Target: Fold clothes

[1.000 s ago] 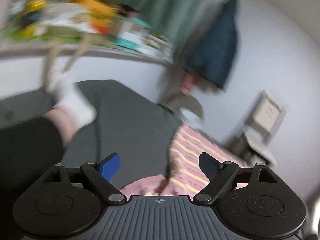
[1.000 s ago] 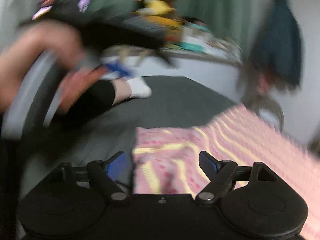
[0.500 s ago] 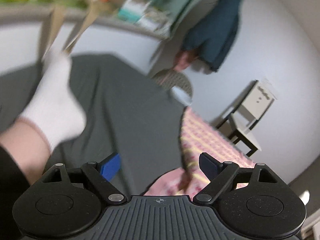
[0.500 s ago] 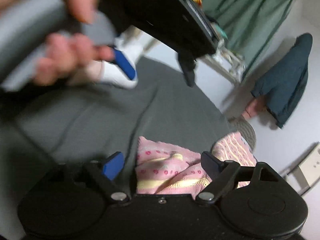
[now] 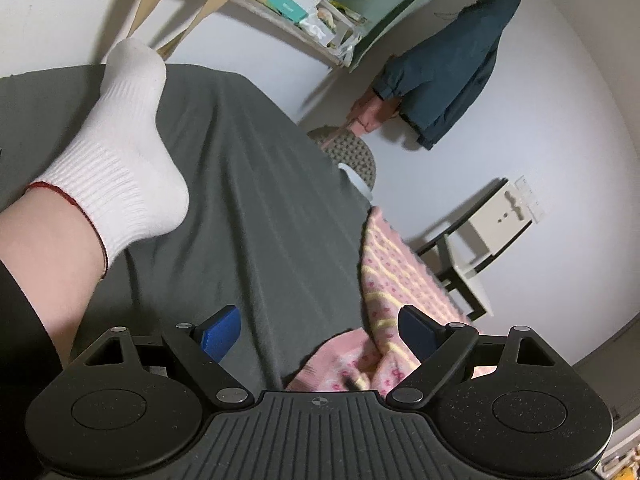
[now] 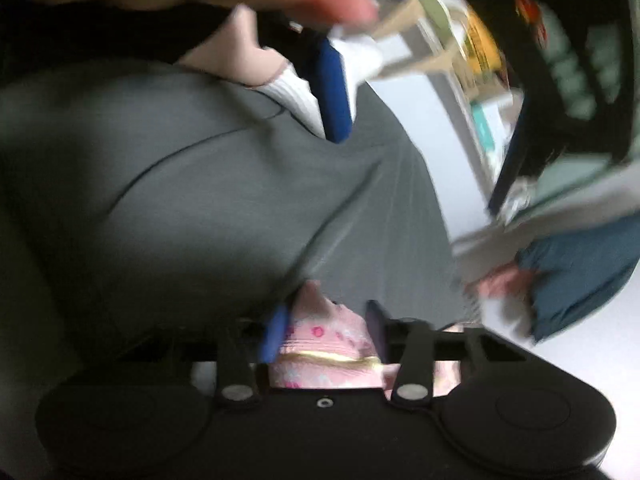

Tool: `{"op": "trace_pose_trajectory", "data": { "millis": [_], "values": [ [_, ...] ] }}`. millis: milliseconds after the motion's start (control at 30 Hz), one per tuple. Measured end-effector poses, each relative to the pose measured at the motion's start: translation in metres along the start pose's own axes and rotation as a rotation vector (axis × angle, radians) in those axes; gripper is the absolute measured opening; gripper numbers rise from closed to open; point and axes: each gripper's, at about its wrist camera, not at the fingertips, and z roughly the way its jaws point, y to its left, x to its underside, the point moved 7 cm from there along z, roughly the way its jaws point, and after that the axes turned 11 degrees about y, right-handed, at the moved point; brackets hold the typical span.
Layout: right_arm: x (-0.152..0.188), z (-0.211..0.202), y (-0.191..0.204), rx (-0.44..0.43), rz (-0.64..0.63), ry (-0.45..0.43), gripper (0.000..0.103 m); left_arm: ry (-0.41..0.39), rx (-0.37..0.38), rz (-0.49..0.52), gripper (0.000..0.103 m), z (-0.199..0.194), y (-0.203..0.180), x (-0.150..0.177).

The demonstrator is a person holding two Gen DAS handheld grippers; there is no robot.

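Narrowed from their wide spread, the right gripper's [image 6: 326,330] jaws now pinch the pink knitted garment [image 5: 394,280], which lies on the grey bed sheet [image 5: 256,200]. Left gripper [image 5: 320,326] jaws stand wide above it, beside a white-socked foot [image 5: 120,160].

left tongs [image 5: 320,330]: jaws wide apart, gripping nothing | right tongs [image 6: 326,330]: jaws closed on pink fabric

A home bedroom: grey-sheeted bed [image 5: 248,184], hung jacket [image 5: 452,68], cluttered shelf [image 5: 288,12].
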Motion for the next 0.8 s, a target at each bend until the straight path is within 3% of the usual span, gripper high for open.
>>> {"op": "trace_pose_trajectory", "data": {
  "millis": [67,167,300,367,467,533,667,767,800],
  "values": [
    [0.001,0.004,-0.007,-0.068,0.101,0.016,0.006,-0.007,0.008,-0.002,0.086,-0.001,-0.001,0.001],
    [0.009,-0.008,-0.025,-0.078,0.247,-0.032,0.006,-0.008,0.009,0.000,0.086,0.001,-0.003,0.004],
    [0.051,-0.046,-0.087,-0.207,0.715,-0.195,0.006,0.020,0.044,0.030,0.086,0.002,-0.013,0.010],
    [0.094,-0.046,-0.122,-0.342,1.051,-0.228,0.006,0.036,0.063,0.046,0.086,0.003,-0.018,0.014],
    [0.173,-0.033,-0.151,-0.511,1.456,-0.211,0.006,0.061,0.089,0.073,0.086,0.006,-0.026,0.020],
    [0.221,-0.019,-0.156,-0.521,1.635,-0.178,0.006,0.086,0.096,0.103,0.088,0.011,-0.035,0.027],
    [0.289,0.003,-0.140,-0.447,1.771,-0.057,0.005,0.126,0.095,0.180,0.092,0.020,-0.051,0.044],
    [0.297,0.003,-0.139,-0.409,1.717,-0.046,0.006,0.157,0.089,0.258,0.092,0.024,-0.066,0.058],
    [0.297,0.002,-0.140,-0.414,1.703,-0.048,0.015,0.164,0.085,0.284,0.092,0.025,-0.071,0.062]
  ]
}}
